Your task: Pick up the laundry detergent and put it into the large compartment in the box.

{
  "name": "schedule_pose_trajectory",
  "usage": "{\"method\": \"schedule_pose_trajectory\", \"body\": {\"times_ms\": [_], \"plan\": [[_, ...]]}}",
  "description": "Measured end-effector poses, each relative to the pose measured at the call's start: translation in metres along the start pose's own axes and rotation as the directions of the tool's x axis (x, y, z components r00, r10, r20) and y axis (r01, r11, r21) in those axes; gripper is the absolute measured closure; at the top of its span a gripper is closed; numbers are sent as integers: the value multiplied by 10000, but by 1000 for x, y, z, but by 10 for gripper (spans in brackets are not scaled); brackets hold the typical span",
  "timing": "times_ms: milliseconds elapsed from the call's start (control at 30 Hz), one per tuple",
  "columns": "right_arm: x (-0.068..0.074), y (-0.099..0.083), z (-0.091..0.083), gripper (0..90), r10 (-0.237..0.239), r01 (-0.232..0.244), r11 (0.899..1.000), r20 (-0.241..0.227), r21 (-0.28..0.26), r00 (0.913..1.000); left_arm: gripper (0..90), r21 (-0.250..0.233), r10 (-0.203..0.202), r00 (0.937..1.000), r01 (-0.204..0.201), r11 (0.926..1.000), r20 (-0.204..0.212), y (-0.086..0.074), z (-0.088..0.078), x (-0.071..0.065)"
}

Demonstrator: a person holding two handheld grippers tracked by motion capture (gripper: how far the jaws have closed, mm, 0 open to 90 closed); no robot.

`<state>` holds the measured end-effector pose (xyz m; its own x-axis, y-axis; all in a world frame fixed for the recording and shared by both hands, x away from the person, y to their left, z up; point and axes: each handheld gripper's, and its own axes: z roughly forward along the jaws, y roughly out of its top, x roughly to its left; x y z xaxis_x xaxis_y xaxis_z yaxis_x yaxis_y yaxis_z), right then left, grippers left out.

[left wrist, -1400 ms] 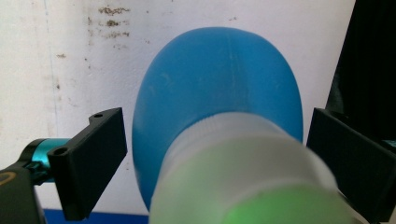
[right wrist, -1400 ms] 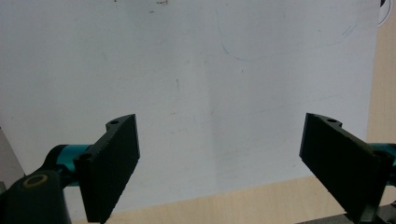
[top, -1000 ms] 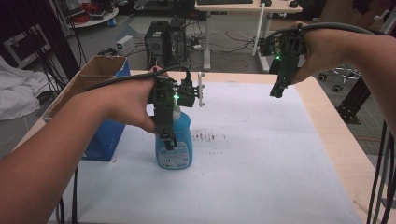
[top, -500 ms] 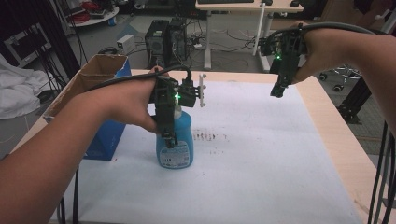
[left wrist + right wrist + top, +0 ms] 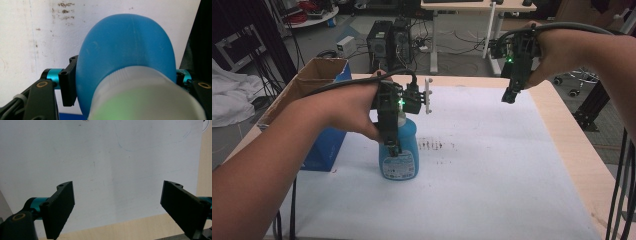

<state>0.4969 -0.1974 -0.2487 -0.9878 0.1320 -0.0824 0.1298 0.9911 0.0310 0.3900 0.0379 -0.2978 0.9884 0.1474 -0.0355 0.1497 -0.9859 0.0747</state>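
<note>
Fingers pinch blue bottle mid-sheet; cardboard box left.

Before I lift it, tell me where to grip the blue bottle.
Grip the blue bottle by its shoulders, just below the white cap, coming straight down. It stands upright and narrows there, so the left gripper, already straddling it, fits.

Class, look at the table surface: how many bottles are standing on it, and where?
1. The blue bottle stands upright on the white sheet, left of centre, beside the cardboard box. The box's inside is hidden, so more could be in there.
</note>
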Motion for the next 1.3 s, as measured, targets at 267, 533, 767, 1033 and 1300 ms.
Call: {"method": "schedule_pose_trajectory", "body": {"times_ms": [267,533,767,1033,1300], "plan": [[1,3,1,112,-33,33,10000,-8,2,10000,313,37,128,9999,-128,9999,-79,2,-1,-3],[1,1,2,113,-27,27,10000,-33,-25,10000,370,80,83,10000,-83,9999,23,1,0,-1],[-2,-2,5,113,126,-126,9999,-99,-37,9999,391,72,114,9999,-114,9999,-27,1,0,-1],[0,0,5,112,118,-119,9999,-148,-37,9998,400,88,-56,9999,57,9999,-121,1,0,-2],[2,0,4,112,24,-25,10000,-87,-50,10000,402,198,-103,9999,105,9997,-95,0,-11,-8]]}}
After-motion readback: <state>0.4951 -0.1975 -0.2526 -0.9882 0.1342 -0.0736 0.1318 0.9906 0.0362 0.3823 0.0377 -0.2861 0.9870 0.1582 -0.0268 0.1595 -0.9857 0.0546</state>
